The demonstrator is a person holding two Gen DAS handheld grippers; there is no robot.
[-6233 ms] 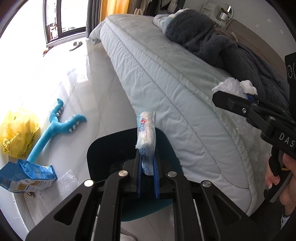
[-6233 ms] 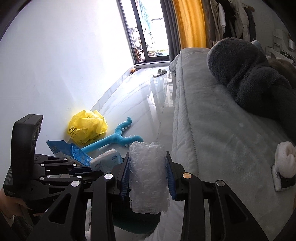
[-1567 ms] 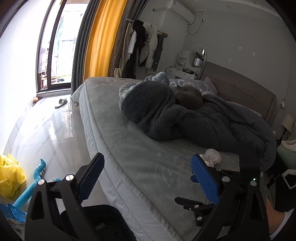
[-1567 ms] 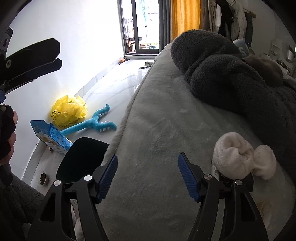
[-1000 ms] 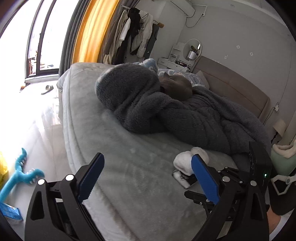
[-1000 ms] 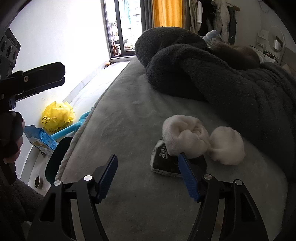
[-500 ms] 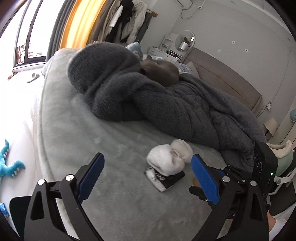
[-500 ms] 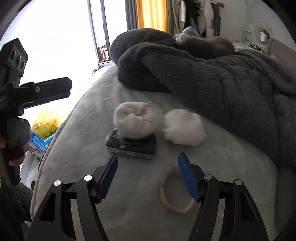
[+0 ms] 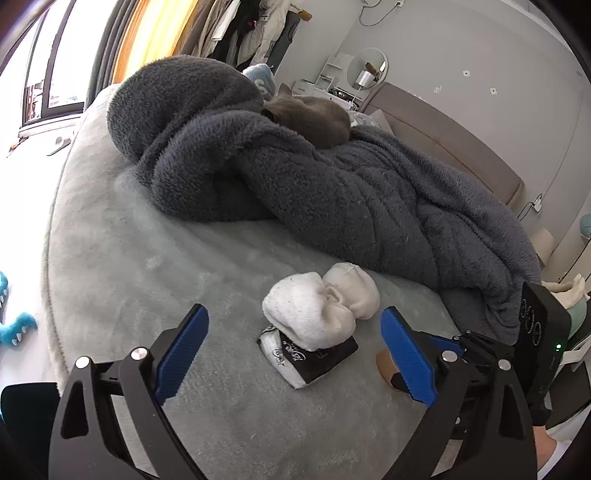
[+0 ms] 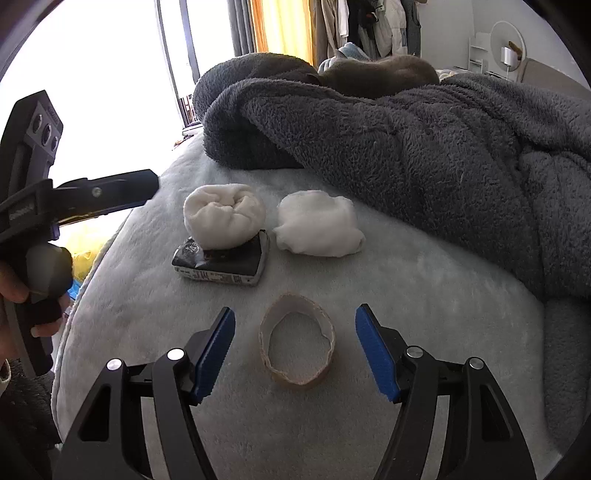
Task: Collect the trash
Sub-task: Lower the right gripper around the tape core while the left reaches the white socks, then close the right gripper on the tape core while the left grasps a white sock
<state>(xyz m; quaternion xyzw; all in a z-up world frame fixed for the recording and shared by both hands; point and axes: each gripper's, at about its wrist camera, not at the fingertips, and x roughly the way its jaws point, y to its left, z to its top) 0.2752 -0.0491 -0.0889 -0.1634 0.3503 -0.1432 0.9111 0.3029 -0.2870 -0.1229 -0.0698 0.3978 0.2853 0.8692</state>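
**Both grippers over the bed, trash not yet gripped**

We take the black-and-white packet (image 10: 221, 264) as landmark. A rolled white sock ball (image 10: 224, 215) sits on top of it; a second white bundle (image 10: 319, 223) lies just right of it, touching or nearly so, we cannot tell. The cardboard tape ring (image 10: 297, 349) lies near the packet, on the camera side, flat on the bed (image 10: 424, 302). Behind the packet a dark grey fleece blanket (image 10: 424, 147) is heaped, with a grey cat (image 10: 380, 75) curled on it.

Right gripper (image 10: 294, 350): fingers wide, either side of the ring, not touching it. Left gripper (image 9: 293, 356): fingers wide, packet and sock ball between them in view, nothing gripped.

Room: pale plush bed cover, window (image 9: 55, 74), orange curtain (image 9: 147, 40), hanging clothes (image 9: 258, 26), headboard (image 9: 443, 140).
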